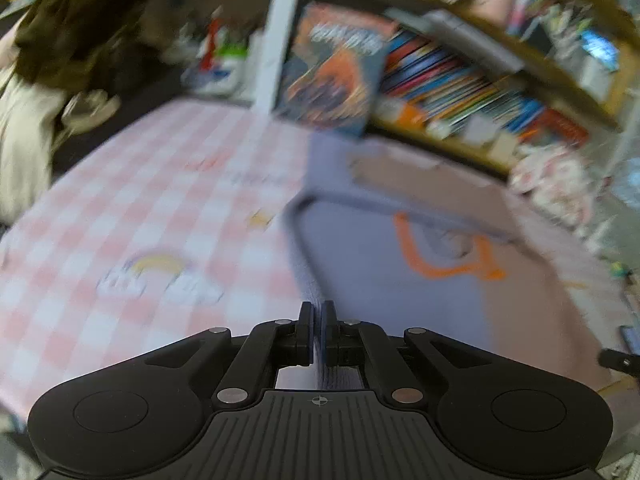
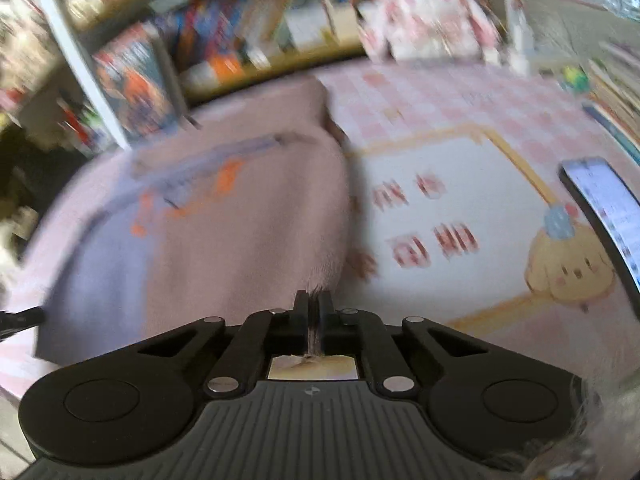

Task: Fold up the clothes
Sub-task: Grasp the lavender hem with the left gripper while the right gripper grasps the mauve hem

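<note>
Sweatshirt, two-tone mauve-pink and lavender with orange lettering across the chest, fills the left and centre of the right wrist view and the centre-right of the left wrist view, lying on the tablecloth with its near hem raised into both grippers. The fabric looks soft, matte and slightly fuzzy; one lavender panel is edged by a darker curved seam. Both views are motion-blurred, so finer detail cannot be read.

Tablecloth, pink-and-white check with a printed rainbow and, in the right wrist view, a cream panel with a cartoon puppy, covers the table beneath. Bookshelf, crowded with bright spines, crosses the upper part of both frames. Phone, lit screen up, lies at the right edge of the right wrist view.

Left gripper, bottom centre, has its fingers pressed together on the lavender edge. Right gripper, bottom centre, is likewise clamped on the mauve edge.

Step in hand, as judged: a fold, with the near edge held at two corners. The next move probably calls for carrying both corners forward level and together, keeping the cloth taut, then laying the edge squarely over the far part.
</note>
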Demonstrator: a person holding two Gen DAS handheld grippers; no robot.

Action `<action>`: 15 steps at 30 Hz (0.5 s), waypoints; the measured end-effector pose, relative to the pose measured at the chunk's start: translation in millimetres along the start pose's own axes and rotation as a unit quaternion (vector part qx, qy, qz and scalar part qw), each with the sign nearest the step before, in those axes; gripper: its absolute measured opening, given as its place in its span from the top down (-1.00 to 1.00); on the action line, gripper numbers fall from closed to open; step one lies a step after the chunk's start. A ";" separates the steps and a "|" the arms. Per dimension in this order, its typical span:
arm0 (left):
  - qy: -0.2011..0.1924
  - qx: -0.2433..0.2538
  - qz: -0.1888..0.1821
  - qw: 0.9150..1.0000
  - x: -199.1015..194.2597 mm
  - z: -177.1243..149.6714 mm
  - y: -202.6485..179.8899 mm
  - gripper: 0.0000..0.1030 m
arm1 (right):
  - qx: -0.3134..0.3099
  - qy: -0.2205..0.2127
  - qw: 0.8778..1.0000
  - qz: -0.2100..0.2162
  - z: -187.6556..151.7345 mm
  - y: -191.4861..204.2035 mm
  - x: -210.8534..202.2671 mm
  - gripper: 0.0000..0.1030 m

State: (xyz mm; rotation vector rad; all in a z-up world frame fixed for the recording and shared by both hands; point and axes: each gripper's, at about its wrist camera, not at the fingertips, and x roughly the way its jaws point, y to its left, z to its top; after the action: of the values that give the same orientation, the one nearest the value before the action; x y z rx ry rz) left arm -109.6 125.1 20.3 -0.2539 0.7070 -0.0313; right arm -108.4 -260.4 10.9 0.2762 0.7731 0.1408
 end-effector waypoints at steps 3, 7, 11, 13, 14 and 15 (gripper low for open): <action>0.027 -0.014 -0.016 0.999 9.5 4.7 5.1 0.96 | -0.007 -0.018 1.000 0.013 7.0 6.3 -8.9 0.92; 0.066 -0.045 -0.014 0.997 24.1 -2.5 18.7 0.80 | 0.011 0.010 1.000 0.001 6.9 2.2 2.8 0.92; 0.089 -0.051 -0.005 0.995 30.9 -5.6 26.2 0.22 | 0.035 0.039 0.998 -0.019 -2.6 -5.9 15.1 0.82; 0.093 -0.049 0.000 0.994 31.6 -8.1 27.0 -0.02 | 0.048 0.048 0.997 -0.031 -3.7 -10.3 19.6 0.75; 0.093 -0.048 -0.001 0.994 31.6 -9.3 27.3 -0.03 | 0.052 0.051 0.997 -0.033 -4.1 -12.8 21.3 0.66; 0.092 -0.046 -0.006 0.995 31.7 -10.1 26.9 -0.01 | 0.057 0.054 0.996 -0.034 -4.8 -14.2 23.2 0.53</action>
State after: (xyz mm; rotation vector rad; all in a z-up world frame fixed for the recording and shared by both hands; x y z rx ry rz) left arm -93.5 145.3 -13.8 -0.3463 0.8919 -0.0348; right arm -95.0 -267.8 -12.2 0.3515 0.8981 0.0476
